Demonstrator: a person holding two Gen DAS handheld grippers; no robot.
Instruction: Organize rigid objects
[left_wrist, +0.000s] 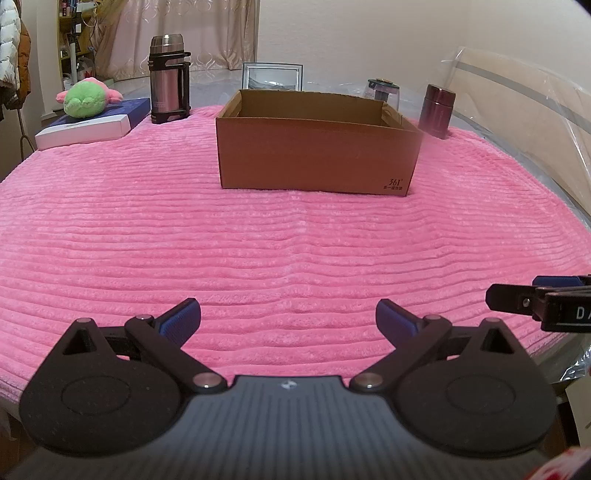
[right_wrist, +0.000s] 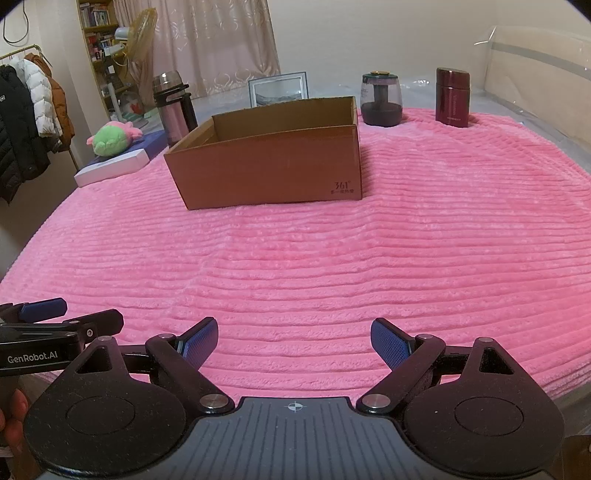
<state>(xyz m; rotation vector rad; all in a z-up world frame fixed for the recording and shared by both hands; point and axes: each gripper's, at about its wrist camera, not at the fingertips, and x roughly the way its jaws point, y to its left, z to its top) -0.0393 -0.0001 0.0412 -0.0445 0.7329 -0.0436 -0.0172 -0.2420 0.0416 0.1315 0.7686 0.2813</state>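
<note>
Both grippers hover low at the near edge of the pink blanket (left_wrist: 184, 240), left gripper (left_wrist: 288, 319) and right gripper (right_wrist: 293, 341), jaws spread wide and empty. Farther off sits the open cardboard box (left_wrist: 317, 155), long axis running left-right. Behind it stand the steel flask (left_wrist: 168, 79) far left, the dark jar (right_wrist: 381, 99) and maroon flask (right_wrist: 452, 98) far right, all upright.

The room light is soft and even, a bit warm. The pink blanket (left_wrist: 295, 240) looks bright, with only faint shadows. Both pictures bend at the edges like a fishbowl, and the corners go dark. The clear plastic sheet (left_wrist: 517, 92) far to the right shines a little.
</note>
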